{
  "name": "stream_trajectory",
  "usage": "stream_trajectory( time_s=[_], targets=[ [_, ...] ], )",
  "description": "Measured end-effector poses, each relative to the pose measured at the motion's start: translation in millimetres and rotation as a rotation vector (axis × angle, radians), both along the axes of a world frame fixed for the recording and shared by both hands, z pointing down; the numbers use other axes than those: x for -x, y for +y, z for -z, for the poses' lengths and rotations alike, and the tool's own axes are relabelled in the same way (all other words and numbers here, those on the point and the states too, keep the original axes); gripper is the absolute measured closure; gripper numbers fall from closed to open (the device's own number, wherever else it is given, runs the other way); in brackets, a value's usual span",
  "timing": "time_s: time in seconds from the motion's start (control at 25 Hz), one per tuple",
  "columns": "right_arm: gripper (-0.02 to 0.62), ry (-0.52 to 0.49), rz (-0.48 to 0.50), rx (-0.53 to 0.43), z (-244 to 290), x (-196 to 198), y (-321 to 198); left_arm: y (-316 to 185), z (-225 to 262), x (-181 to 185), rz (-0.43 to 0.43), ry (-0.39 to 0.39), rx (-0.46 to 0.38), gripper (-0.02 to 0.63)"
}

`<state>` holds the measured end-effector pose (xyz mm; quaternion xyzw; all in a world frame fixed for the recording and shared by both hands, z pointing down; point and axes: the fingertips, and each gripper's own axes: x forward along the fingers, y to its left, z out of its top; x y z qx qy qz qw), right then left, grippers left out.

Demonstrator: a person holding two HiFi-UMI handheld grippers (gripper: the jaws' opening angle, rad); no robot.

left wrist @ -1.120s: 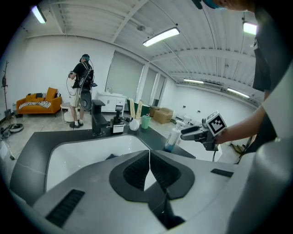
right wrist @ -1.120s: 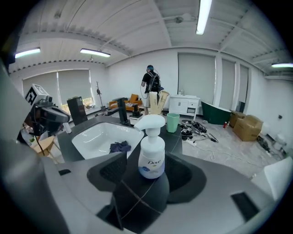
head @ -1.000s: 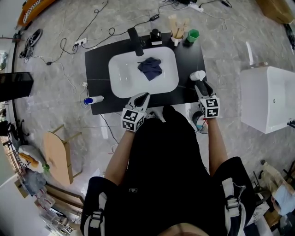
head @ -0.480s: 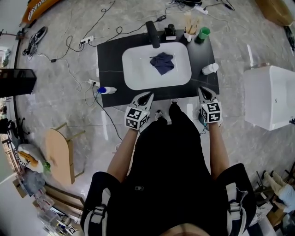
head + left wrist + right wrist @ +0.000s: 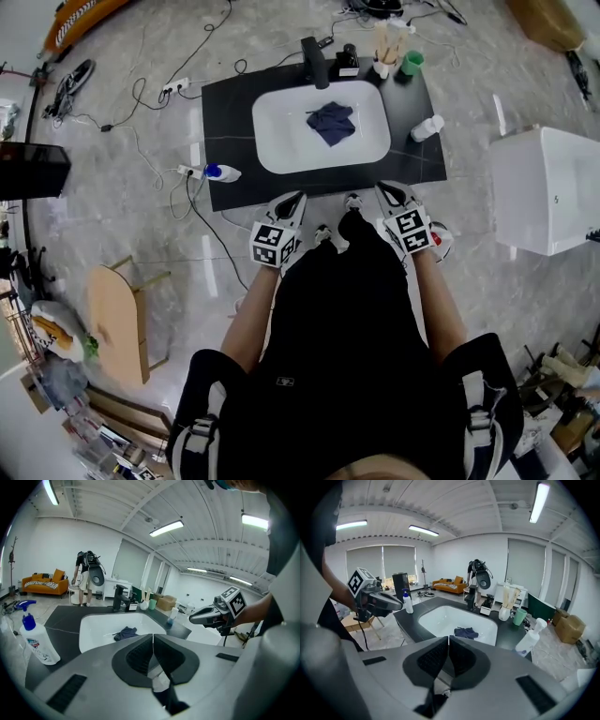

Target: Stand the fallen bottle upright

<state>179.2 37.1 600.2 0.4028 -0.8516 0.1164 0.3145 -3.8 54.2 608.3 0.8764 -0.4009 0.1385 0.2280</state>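
Both claws are drawn together with nothing between them. The left claw (image 5: 292, 198) and the right claw (image 5: 388, 188) hang just off the 6 o'clock edge of the black worktop (image 5: 230, 103), touching nothing on it. The white bottle (image 5: 427, 127) stands upright on the worktop at 3 o'clock of the white sink (image 5: 272, 131), close to the edge. A dark blue cloth (image 5: 332, 122) lies in the sink. A blue-capped bottle (image 5: 222, 172) stands at 8 o'clock of the sink, and a green cup (image 5: 410, 63) at 1 o'clock.
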Motion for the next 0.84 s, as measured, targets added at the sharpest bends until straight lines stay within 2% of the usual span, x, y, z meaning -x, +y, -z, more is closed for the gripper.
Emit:
stream_trajectory(
  time_s=[0.16,0.36,0.84],
  targets=[
    [0.531,0.006,0.004,0.000,3,4,13,12,-6,9,0.023,0.003,0.000,0.589],
    [0.531,-0.021,-0.013,-0.059,13,8,22,25,-10,18,0.054,0.011,0.010,0.589],
    [0.531,-0.054,-0.010,-0.037,10,14,31,32,-7,13,0.042,0.004,-0.003,0.589]
  ],
)
